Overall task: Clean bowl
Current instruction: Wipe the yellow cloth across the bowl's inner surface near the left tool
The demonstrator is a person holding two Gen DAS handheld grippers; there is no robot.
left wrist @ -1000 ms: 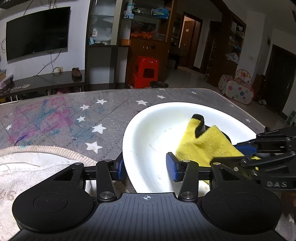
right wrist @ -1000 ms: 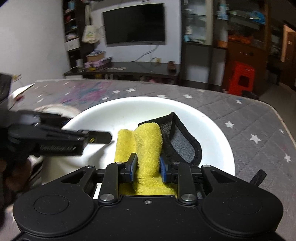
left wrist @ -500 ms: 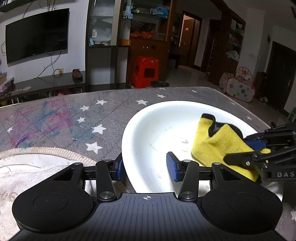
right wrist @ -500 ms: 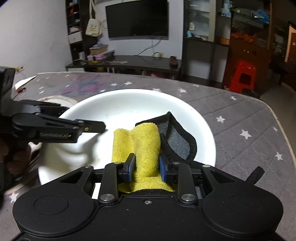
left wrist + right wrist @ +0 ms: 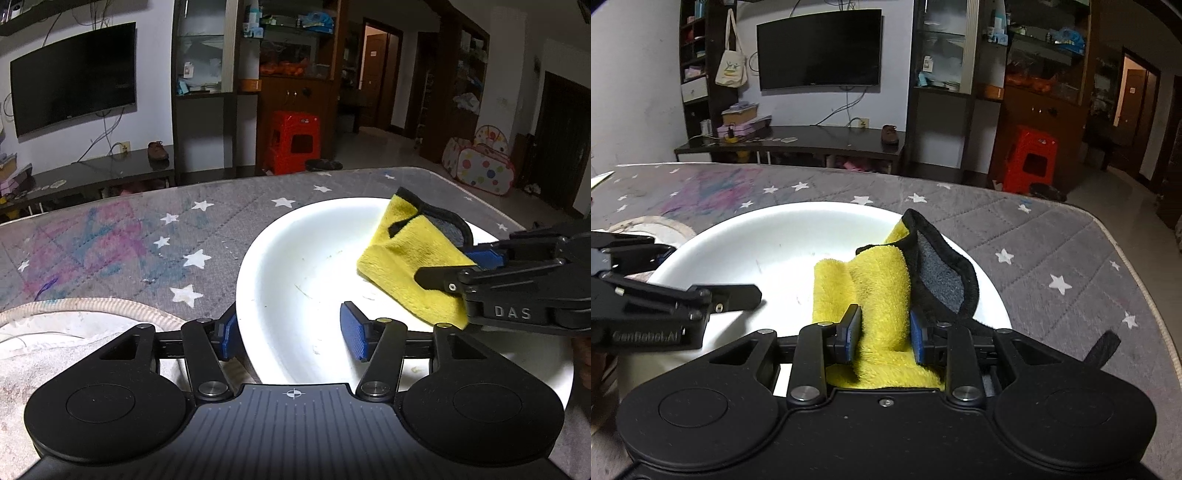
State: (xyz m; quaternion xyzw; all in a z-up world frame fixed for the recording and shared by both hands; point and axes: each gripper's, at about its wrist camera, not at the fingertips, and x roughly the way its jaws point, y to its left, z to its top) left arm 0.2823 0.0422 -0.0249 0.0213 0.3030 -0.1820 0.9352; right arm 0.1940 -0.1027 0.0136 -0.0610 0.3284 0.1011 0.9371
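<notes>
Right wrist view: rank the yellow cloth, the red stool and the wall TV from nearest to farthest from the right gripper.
1. Yellow cloth, clamped in the right gripper, over the white bowl.
2. Red stool, on the floor past the table, to the right.
3. TV, on the back wall, upper centre.

In the left wrist view the cloth now sits further toward the upper right of the bowl, with the right gripper shifted right too. The left gripper has just been opening; its jaws straddle the bowl's rim more widely.
</notes>
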